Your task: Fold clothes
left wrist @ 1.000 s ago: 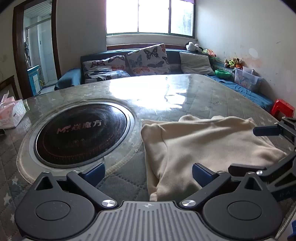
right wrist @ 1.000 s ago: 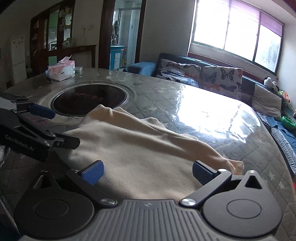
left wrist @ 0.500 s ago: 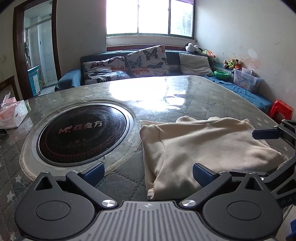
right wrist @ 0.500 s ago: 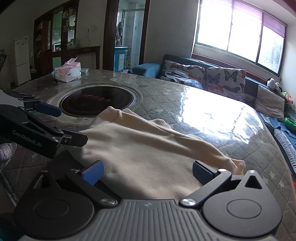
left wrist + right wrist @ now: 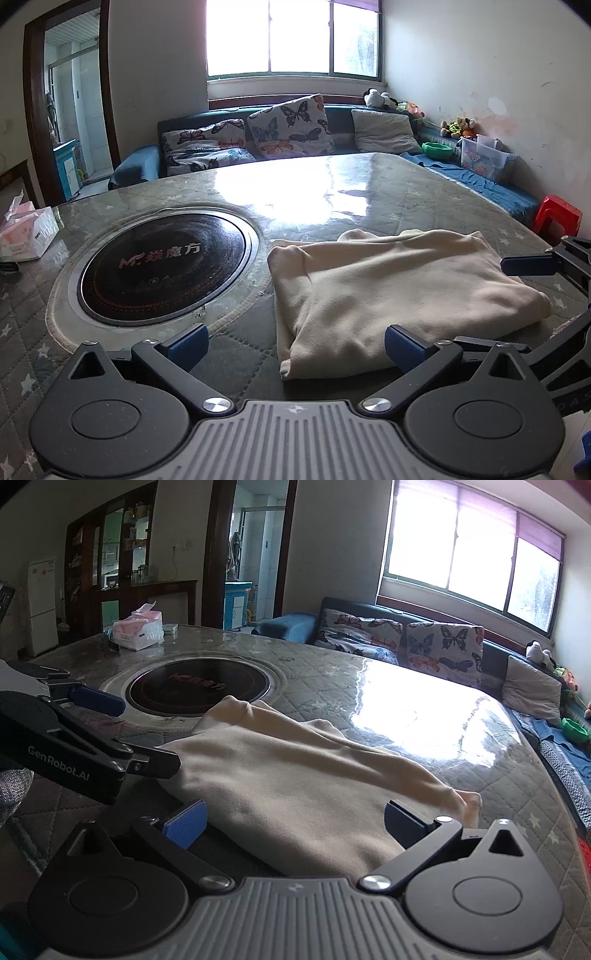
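Observation:
A cream garment [image 5: 391, 288] lies folded into a flat bundle on the quilted table; it also shows in the right wrist view [image 5: 295, 775]. My left gripper [image 5: 295, 341] is open and empty, just short of the bundle's near left corner. My right gripper [image 5: 295, 821] is open and empty, its fingers either side of the bundle's near edge, just above or in front of it. Each gripper shows in the other's view: the right gripper [image 5: 554, 295] at the bundle's right, the left gripper [image 5: 122, 734] at its left.
A round black induction cooktop [image 5: 162, 262] is set into the table [image 5: 332, 192] left of the garment. A tissue box [image 5: 26, 236] stands at the far left edge. A sofa with butterfly cushions [image 5: 288, 125] lies beyond. A red stool [image 5: 557, 218] stands at the right.
Both grippers have drawn back and risen a little from the garment. The bundle lies flatter and farther from the left gripper.

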### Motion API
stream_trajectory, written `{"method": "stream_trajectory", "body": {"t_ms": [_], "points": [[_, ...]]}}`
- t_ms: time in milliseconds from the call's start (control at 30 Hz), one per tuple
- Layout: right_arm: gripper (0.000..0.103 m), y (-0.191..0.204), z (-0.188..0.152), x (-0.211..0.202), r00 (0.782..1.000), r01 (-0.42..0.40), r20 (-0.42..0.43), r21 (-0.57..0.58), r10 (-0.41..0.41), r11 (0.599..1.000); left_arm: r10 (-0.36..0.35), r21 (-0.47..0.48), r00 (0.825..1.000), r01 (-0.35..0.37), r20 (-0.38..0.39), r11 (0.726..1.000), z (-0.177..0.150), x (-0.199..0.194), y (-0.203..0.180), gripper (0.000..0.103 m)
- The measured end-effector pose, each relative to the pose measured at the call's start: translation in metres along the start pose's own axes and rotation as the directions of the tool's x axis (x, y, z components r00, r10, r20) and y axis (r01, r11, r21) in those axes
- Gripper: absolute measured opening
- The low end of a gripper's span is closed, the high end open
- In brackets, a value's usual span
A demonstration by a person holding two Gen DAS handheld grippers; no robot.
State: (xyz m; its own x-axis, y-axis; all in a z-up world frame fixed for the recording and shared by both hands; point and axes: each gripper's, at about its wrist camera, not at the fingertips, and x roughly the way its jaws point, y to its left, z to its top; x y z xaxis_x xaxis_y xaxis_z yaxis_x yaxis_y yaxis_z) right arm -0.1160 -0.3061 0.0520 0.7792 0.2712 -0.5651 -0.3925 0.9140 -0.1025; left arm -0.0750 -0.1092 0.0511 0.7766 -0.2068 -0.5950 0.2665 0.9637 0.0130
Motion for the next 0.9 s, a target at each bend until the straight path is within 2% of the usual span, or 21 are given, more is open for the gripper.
{"method": "stream_trajectory", "body": {"t_ms": [900], "points": [[0.103,0.015,-0.025,-0.033,0.998,0.029,0.058,0.003,-0.029,1.0,0.003,-0.002,1.0,-0.003,0.017,1.0,-0.027,-0.021,-0.022,0.103]]}}
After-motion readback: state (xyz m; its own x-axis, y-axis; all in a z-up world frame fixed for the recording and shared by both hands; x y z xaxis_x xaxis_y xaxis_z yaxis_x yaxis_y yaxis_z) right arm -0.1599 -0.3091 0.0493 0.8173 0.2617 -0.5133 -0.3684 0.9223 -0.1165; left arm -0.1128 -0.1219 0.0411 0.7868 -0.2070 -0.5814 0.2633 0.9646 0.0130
